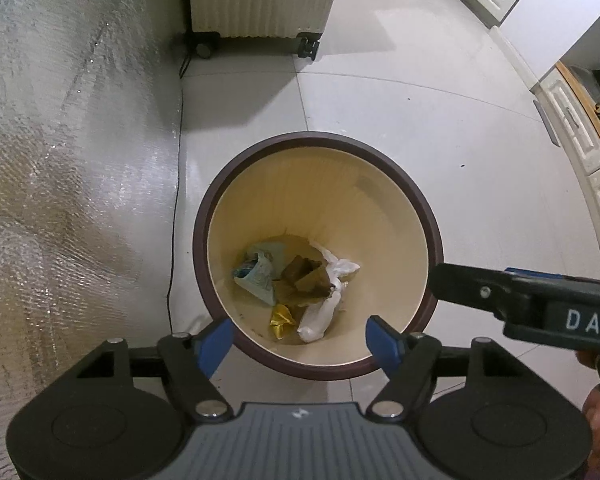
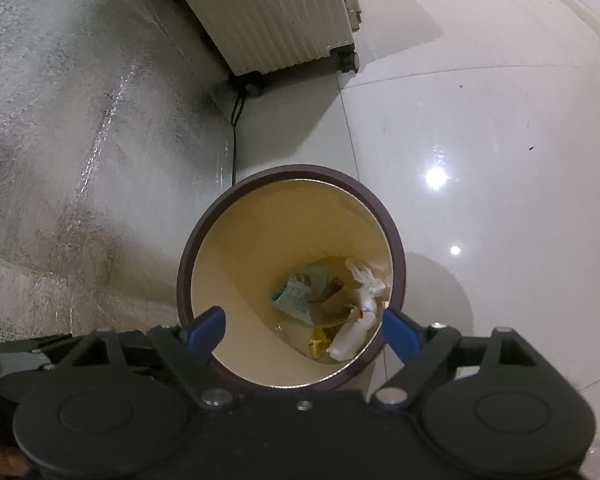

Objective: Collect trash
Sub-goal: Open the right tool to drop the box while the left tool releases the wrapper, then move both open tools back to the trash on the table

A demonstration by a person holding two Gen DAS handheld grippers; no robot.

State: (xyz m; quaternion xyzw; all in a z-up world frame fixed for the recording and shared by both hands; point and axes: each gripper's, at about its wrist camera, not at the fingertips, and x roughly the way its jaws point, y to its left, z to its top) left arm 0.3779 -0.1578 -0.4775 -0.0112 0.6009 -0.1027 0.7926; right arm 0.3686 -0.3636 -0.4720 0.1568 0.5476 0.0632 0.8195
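Crumpled trash lies at the bottom of the round cream bin with a dark brown rim (image 1: 430, 216) on the floor: a pale blue wrapper (image 1: 258, 270), brown scraps, gold foil (image 1: 282, 320), white tissue (image 1: 318, 318). Left hand-held gripper (image 1: 300, 338) and right hand-held gripper (image 2: 304, 326) hang wide and empty above; details blur

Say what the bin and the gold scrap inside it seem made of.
Bin: likely plastic, with a smooth matte cream wall and a dark brown rim. Gold scrap: probably foil wrapper, crumpled and shiny with sharp creases.
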